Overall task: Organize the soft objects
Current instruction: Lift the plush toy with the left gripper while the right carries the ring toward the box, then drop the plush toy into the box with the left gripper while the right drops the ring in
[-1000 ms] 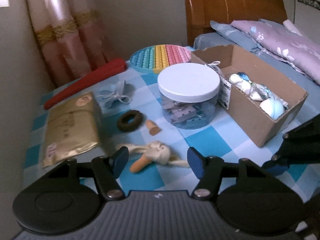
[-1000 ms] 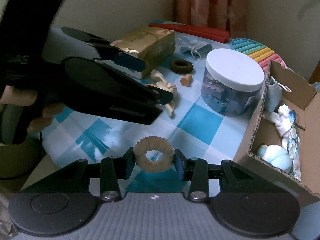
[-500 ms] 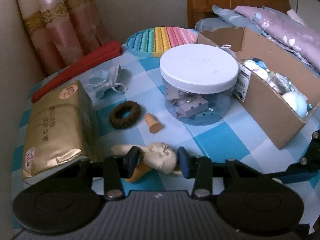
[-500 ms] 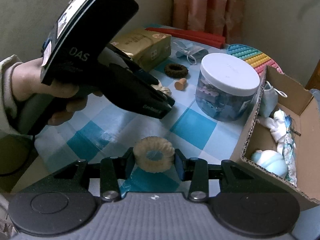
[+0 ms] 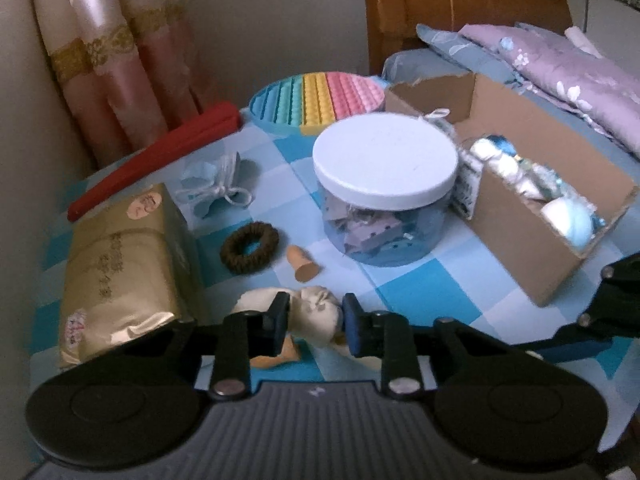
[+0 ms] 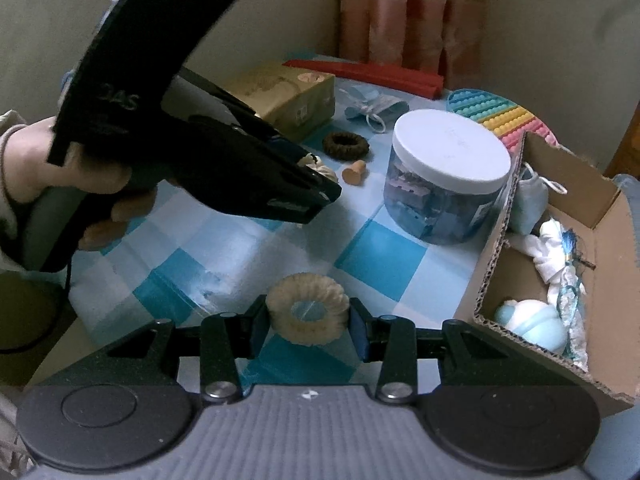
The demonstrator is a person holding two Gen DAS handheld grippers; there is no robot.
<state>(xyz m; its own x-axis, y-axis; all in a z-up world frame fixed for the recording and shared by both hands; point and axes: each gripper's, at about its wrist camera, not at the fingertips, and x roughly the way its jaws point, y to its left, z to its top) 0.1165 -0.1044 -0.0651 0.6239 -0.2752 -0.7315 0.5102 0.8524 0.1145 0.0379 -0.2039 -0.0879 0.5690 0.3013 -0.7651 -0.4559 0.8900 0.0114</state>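
A cream soft toy (image 5: 316, 312) lies on the blue checked cloth, and my left gripper (image 5: 314, 322) is closing its jaws on it, both pads touching its sides. An orange piece (image 5: 276, 354) shows just beneath the left finger. In the right wrist view a hand holds the left gripper (image 6: 316, 168) slanted down onto that toy (image 6: 326, 171). My right gripper (image 6: 308, 320) is shut on a cream scrunchie (image 6: 332, 300) and holds it above the cloth, left of the cardboard box (image 6: 496, 240). The box (image 5: 516, 224) contains white and pale blue soft things.
A brown scrunchie (image 5: 250, 248), an orange cone (image 5: 302, 264) and a blue drawstring pouch (image 5: 218, 186) lie behind the toy. A white-lidded jar (image 5: 384, 184) stands mid-table, with a gold package (image 5: 120, 264) at left. At the back are a red bar (image 5: 160, 152) and a rainbow bubble mat (image 5: 316, 98).
My left gripper came forward and down over the cream toy, and its jaws narrowed from wide apart to touching it. The right gripper stayed put with its scrunchie.
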